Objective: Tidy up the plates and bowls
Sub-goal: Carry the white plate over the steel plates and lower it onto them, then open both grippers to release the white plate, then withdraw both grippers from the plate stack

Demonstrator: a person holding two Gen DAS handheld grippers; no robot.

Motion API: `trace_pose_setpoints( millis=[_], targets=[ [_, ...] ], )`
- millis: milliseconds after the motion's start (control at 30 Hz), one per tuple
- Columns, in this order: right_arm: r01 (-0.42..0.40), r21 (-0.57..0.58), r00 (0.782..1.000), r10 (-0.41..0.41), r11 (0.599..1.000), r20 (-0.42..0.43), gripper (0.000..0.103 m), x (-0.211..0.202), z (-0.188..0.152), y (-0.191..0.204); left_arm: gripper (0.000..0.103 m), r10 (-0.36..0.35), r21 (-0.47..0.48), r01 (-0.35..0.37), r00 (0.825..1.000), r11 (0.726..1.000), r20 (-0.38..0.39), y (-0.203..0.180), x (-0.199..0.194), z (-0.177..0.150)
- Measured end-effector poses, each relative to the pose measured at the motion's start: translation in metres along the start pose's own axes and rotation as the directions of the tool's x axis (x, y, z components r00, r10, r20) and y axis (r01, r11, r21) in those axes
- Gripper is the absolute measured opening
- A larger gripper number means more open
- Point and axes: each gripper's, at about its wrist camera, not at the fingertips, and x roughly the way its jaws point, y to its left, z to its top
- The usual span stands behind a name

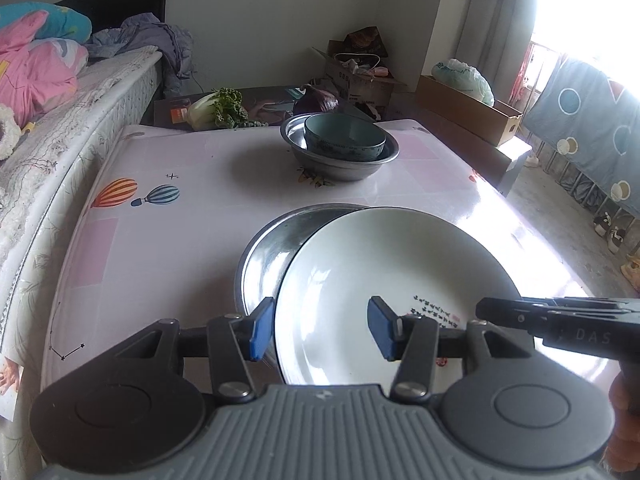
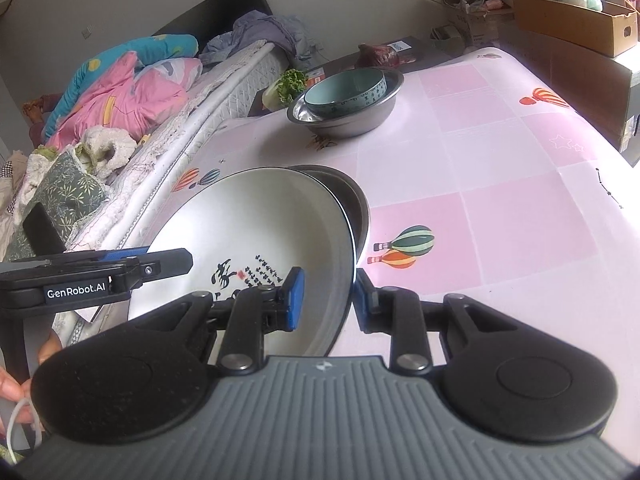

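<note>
A white plate with black writing [image 1: 384, 280] [image 2: 256, 236] lies tilted in a steel dish [image 1: 268, 244] [image 2: 352, 196] on the near table. My left gripper [image 1: 322, 330] is open, its fingers either side of the plate's left rim. My right gripper [image 2: 326, 298] is open, its fingers straddling the plate's right rim; it also shows in the left wrist view [image 1: 560, 320]. Farther back, a teal bowl [image 1: 344, 138] [image 2: 346, 90] sits inside a steel bowl [image 1: 340, 160] [image 2: 348, 116].
The table [image 1: 168, 248] [image 2: 500, 184] has a pink cloth with balloon prints. A bed with bedding [image 1: 36, 80] [image 2: 120, 92] runs along its left side. Vegetables [image 1: 218, 108] and cardboard boxes [image 1: 468, 108] stand behind the table.
</note>
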Motion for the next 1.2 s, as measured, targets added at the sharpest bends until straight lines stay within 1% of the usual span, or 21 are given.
trace_pose_setpoints(
  millis=[133, 200, 300, 400, 500, 567, 600, 633, 767, 833, 967, 1000, 1100, 1200],
  targets=[
    [0.0, 0.013, 1.0, 0.0, 1.0, 0.006, 0.027, 0.007, 0.008, -0.001, 0.051, -0.003, -0.025, 0.003, 1.0, 1.0, -0.013, 0.006, 0.006, 0.002],
    [0.007, 0.013, 1.0, -0.008, 1.0, 0.011, 0.027, 0.009, 0.011, -0.001, 0.051, 0.005, -0.019, -0.005, 1.0, 1.0, 0.002, 0.007, 0.005, 0.002],
    [0.018, 0.002, 0.999, -0.018, 1.0, 0.037, 0.029, 0.008, 0.016, 0.0, 0.053, -0.008, -0.016, 0.008, 0.999, 1.0, 0.032, 0.008, -0.003, 0.005],
    [0.041, -0.017, 0.997, -0.04, 0.999, 0.061, 0.032, 0.005, 0.019, 0.004, 0.053, 0.005, -0.014, -0.005, 0.999, 1.0, 0.043, 0.009, -0.007, 0.006],
    [0.042, -0.01, 0.997, -0.041, 0.999, 0.071, 0.033, 0.001, 0.019, 0.004, 0.054, 0.002, -0.025, -0.001, 0.999, 1.0, 0.051, 0.012, -0.011, 0.004],
    [0.047, -0.007, 0.996, -0.046, 0.999, 0.072, 0.034, -0.001, 0.018, 0.004, 0.056, 0.006, -0.032, -0.004, 0.998, 0.999, 0.057, 0.014, -0.014, 0.002],
    [0.047, -0.004, 0.996, -0.047, 0.999, 0.071, 0.036, -0.002, 0.017, 0.005, 0.057, 0.009, -0.036, -0.007, 0.998, 0.999, 0.059, 0.015, -0.015, 0.001],
    [0.048, -0.002, 0.996, -0.048, 0.999, 0.07, 0.04, -0.002, 0.016, 0.005, 0.059, 0.01, -0.042, -0.008, 0.998, 0.999, 0.06, 0.016, -0.016, 0.0],
    [0.046, 0.006, 0.997, -0.046, 0.999, 0.069, 0.046, -0.008, 0.009, 0.008, 0.063, 0.014, -0.066, -0.01, 0.998, 0.998, 0.056, 0.02, -0.021, -0.005],
    [0.042, 0.011, 0.997, -0.043, 0.999, 0.069, 0.051, -0.011, 0.005, 0.009, 0.066, 0.018, -0.073, -0.014, 0.998, 0.997, 0.057, 0.022, -0.024, -0.007],
    [0.043, 0.017, 0.997, -0.044, 0.999, 0.065, 0.058, -0.015, -0.003, 0.012, 0.074, 0.031, -0.084, -0.026, 0.998, 0.996, 0.061, 0.025, -0.032, -0.012],
    [0.043, 0.016, 0.997, -0.044, 0.999, 0.065, 0.06, -0.016, -0.004, 0.013, 0.075, 0.036, -0.087, -0.031, 0.997, 0.996, 0.063, 0.026, -0.034, -0.013],
    [0.047, 0.01, 0.996, -0.047, 0.999, 0.07, 0.068, -0.023, -0.009, 0.017, 0.076, 0.048, -0.096, -0.043, 0.997, 0.994, 0.054, 0.029, -0.038, -0.013],
    [0.05, 0.006, 0.996, -0.05, 0.999, 0.08, 0.077, -0.029, -0.013, 0.019, 0.082, 0.059, -0.103, -0.054, 0.997, 0.993, 0.051, 0.032, -0.041, -0.013]
  ],
)
